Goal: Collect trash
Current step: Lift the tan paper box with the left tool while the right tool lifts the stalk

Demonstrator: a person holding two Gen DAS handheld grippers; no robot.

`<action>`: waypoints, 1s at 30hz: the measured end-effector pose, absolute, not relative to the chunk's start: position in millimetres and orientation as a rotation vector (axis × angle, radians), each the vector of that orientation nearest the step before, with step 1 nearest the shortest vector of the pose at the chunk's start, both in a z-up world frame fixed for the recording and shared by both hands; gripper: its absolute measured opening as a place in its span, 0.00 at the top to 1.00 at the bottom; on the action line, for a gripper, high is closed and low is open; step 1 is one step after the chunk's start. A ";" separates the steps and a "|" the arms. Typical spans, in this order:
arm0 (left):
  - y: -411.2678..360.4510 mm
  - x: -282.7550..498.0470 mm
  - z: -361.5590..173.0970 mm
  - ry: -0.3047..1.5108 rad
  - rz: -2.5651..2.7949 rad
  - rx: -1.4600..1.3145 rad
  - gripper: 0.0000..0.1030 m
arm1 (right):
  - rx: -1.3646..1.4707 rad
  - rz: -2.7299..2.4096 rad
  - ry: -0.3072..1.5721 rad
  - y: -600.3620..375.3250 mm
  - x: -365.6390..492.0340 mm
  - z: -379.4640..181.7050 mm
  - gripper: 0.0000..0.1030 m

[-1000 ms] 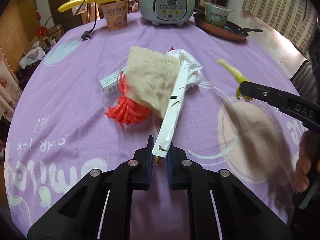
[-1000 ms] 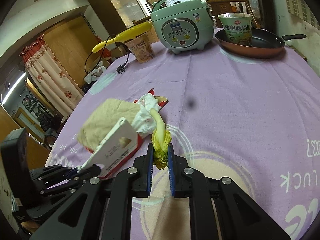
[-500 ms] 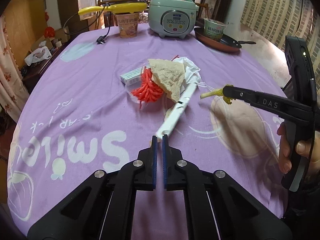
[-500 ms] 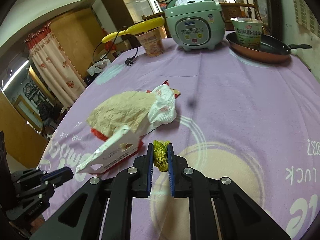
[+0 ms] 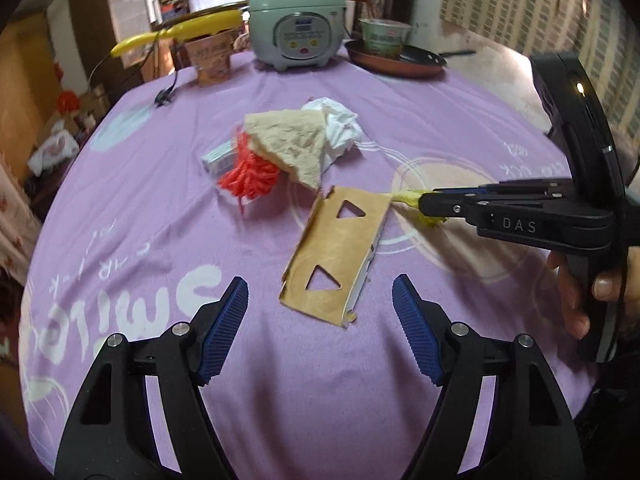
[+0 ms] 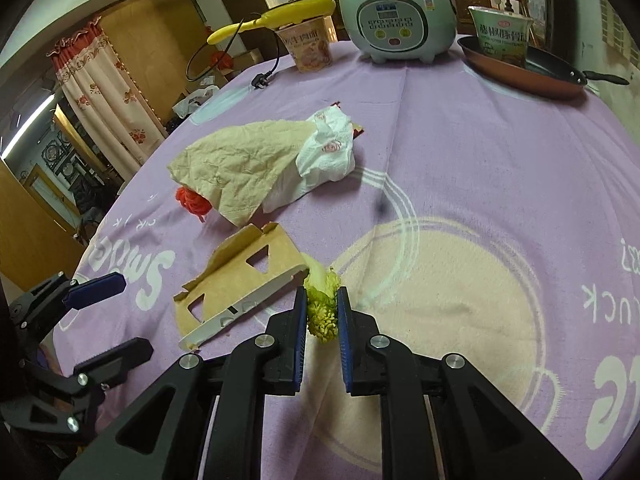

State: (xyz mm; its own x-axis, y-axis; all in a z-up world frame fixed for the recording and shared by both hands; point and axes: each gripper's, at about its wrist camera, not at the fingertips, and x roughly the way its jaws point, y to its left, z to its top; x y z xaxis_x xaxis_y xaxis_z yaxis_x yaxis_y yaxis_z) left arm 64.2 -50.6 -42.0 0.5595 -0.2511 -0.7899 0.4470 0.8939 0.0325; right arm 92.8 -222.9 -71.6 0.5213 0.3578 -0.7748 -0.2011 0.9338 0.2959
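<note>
My left gripper (image 5: 320, 300) is open and empty, just short of a flattened cardboard box (image 5: 336, 256) that lies brown side up on the purple cloth; the box also shows in the right wrist view (image 6: 240, 284). My right gripper (image 6: 322, 312) is shut on a green vegetable scrap (image 6: 320, 304), held low beside the box's right edge; the scrap also shows in the left wrist view (image 5: 412, 200). Beyond lie a beige paper towel (image 5: 292, 144), a white crumpled wrapper (image 5: 336, 128), red yarn (image 5: 248, 172) and a small pale carton (image 5: 218, 156).
At the far edge stand a rice cooker (image 5: 296, 40), a noodle cup (image 5: 210, 60) under a yellow handled tool (image 5: 180, 32), and a frying pan (image 5: 396, 64) holding a green cup (image 5: 384, 36). A plug and cord (image 5: 162, 96) lie at the far left.
My left gripper has opened and let go of the cardboard box, which now lies flat, brown side up. My right gripper, still holding the scrap, has come down next to the box.
</note>
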 end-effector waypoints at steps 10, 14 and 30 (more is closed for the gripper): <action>-93.9 95.5 -82.1 0.928 -0.383 0.452 0.28 | 0.185 0.356 0.995 -226.9 97.6 -81.0 0.64; -87.8 107.8 -84.0 0.946 -0.393 0.420 0.24 | 0.170 0.373 0.996 -224.2 97.9 -81.6 0.58; -79.7 107.2 -76.1 0.984 -0.494 0.311 0.41 | 0.076 0.362 0.974 -211.3 100.0 -81.2 0.72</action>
